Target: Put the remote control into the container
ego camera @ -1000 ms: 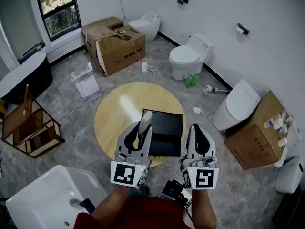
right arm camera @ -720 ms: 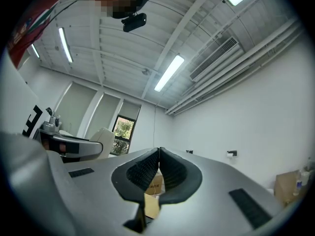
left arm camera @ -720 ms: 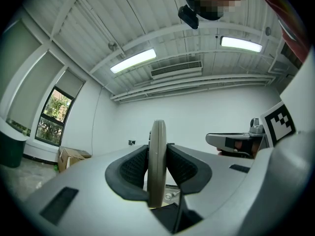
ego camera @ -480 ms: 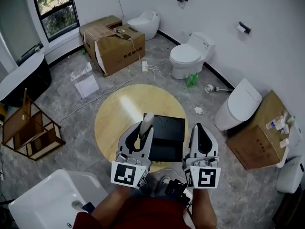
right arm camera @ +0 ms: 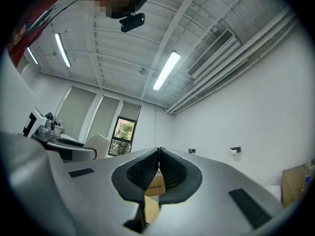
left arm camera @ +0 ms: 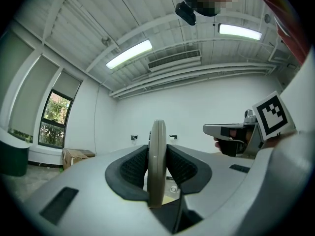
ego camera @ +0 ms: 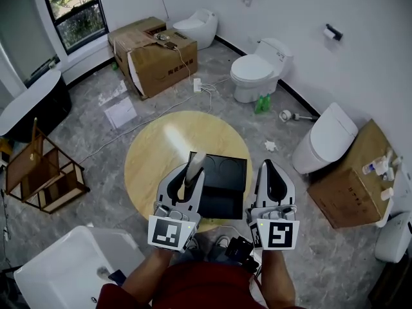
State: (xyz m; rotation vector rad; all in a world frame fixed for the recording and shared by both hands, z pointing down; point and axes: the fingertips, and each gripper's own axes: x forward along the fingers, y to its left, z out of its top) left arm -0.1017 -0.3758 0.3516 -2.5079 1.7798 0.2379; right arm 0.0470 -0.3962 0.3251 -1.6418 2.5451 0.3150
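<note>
My left gripper (ego camera: 193, 170) is shut on the grey remote control (ego camera: 194, 166), which stands edge-on between the pads in the left gripper view (left arm camera: 157, 161). It hangs over the left edge of the black container (ego camera: 219, 179) on the round wooden table (ego camera: 154, 153). My right gripper (ego camera: 269, 170) is shut with nothing in it, to the right of the container; its pads (right arm camera: 158, 167) meet at the tips. Both grippers point up and forward, well above the table.
Toilets (ego camera: 257, 73) stand along the right wall. Cardboard boxes (ego camera: 154, 56) sit at the back, another (ego camera: 347, 185) at the right. A wooden rack (ego camera: 38, 172) is at the left, a white basin (ego camera: 71, 269) at the lower left.
Both grippers keep their hold and stance. The head view has shifted slightly, so the table and container sit a little lower-left in the picture.
</note>
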